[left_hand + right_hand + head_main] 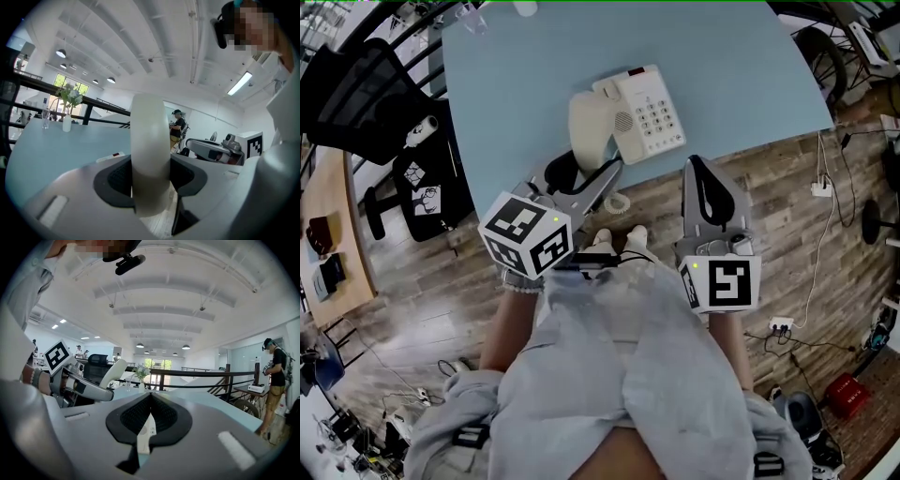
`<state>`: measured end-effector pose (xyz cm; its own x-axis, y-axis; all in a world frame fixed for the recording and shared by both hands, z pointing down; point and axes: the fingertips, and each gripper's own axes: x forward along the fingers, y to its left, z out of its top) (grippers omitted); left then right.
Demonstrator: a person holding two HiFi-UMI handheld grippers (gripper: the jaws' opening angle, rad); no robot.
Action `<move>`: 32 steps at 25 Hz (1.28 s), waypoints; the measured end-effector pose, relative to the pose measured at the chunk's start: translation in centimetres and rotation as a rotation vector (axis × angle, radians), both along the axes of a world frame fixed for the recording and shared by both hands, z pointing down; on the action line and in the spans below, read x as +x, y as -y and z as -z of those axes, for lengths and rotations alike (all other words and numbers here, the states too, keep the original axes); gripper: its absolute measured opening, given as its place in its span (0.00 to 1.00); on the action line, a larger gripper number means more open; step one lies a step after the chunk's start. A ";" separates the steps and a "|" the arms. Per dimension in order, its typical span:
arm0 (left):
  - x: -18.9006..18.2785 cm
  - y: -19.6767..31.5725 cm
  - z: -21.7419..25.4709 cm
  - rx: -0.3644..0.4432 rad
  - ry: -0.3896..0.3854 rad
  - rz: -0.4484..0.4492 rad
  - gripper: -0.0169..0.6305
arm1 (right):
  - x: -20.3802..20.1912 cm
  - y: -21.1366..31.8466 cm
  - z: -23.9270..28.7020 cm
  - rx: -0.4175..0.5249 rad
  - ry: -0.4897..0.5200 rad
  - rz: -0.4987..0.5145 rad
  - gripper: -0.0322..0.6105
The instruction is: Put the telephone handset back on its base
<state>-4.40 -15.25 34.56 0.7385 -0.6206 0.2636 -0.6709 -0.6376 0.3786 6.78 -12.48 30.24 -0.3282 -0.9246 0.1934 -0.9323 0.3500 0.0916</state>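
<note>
Left gripper view: my left gripper (150,174) is clamped on the cream handset (150,136), with a jaw pressed to each side. Head view puts the handset over the blue table (506,75), just beside the base (651,114). My right gripper (708,187) has its jaws together on nothing, off the table's near edge.

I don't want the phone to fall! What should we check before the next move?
1. Cream plastic telephone handset held between the left gripper jaws: ok.
2. Handset on the white keypad telephone base: not ok, it is held upright beside the base.
3. Cradle free: cannot tell, the handset hides part of it.
4. Right gripper clear, jaws together and empty: ok.
5. Coiled cord away from the cradle: ok, by the table edge.
</note>
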 end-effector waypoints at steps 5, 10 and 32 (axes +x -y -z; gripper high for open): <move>1.1 0.9 -1.3 -0.053 0.019 0.026 0.35 | 0.8 0.4 -0.5 -0.013 -0.007 0.010 0.06; 2.5 1.6 -2.3 -0.094 0.021 0.043 0.35 | 1.7 0.6 -1.1 -0.028 -0.004 0.023 0.06; 4.4 6.7 -8.1 -0.289 0.013 0.264 0.35 | 5.3 2.4 -3.7 -0.097 0.019 0.069 0.06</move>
